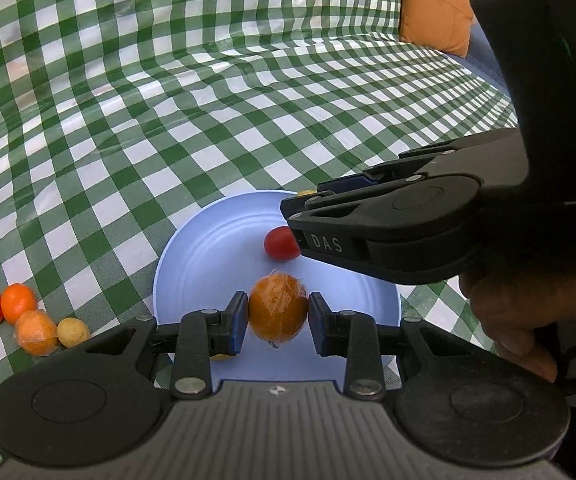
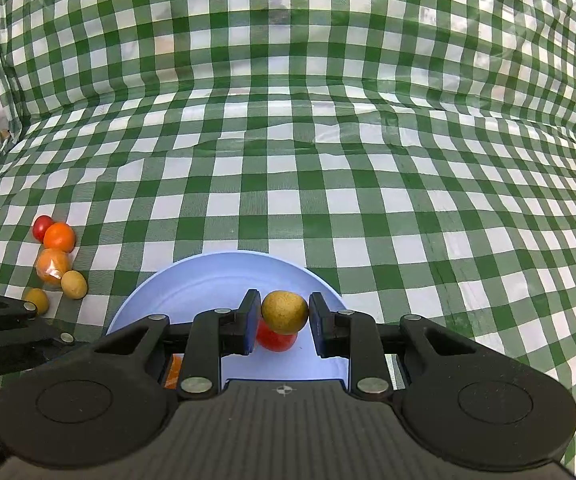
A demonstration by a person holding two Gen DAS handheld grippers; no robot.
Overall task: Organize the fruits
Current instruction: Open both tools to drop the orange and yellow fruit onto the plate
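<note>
Fruits are being gathered onto a blue plate. Above it, a wrapped orange is clamped by the left gripper and a yellow-brown fruit by the right gripper. Next, release onto the plate is judged due.

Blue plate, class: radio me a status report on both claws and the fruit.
Left claw shut on wrapped orange over blue plate. Right claw shut on tan fruit above red tomato. Loose fruit pile waits on cloth; nothing blocking.
</note>
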